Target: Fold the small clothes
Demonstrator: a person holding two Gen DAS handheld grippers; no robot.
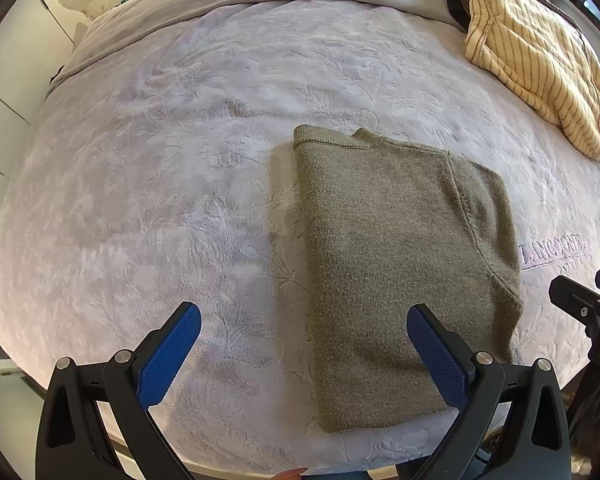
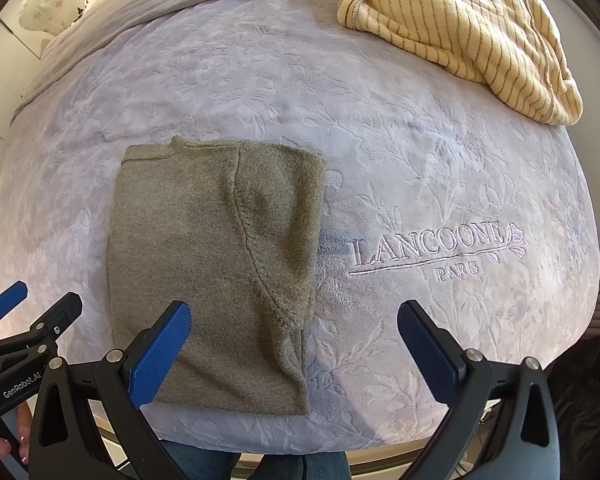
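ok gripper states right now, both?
Left gripper: open, holding nothing, above the olive sweater.
Right gripper: open, holding nothing.

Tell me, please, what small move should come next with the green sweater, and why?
Probably lower both grippers to the near hem of the green sweater and pinch it, to fold it away in half. It already lies as a long, flat strip on the blanket, and the left gripper and right gripper both hover open, holding nothing.

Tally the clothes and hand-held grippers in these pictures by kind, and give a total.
Olive-green folded sweater: 1
Cream striped garment: 1
Hand-held grippers, both open: 2, the left hand-held gripper and the right hand-held gripper
Total: 4
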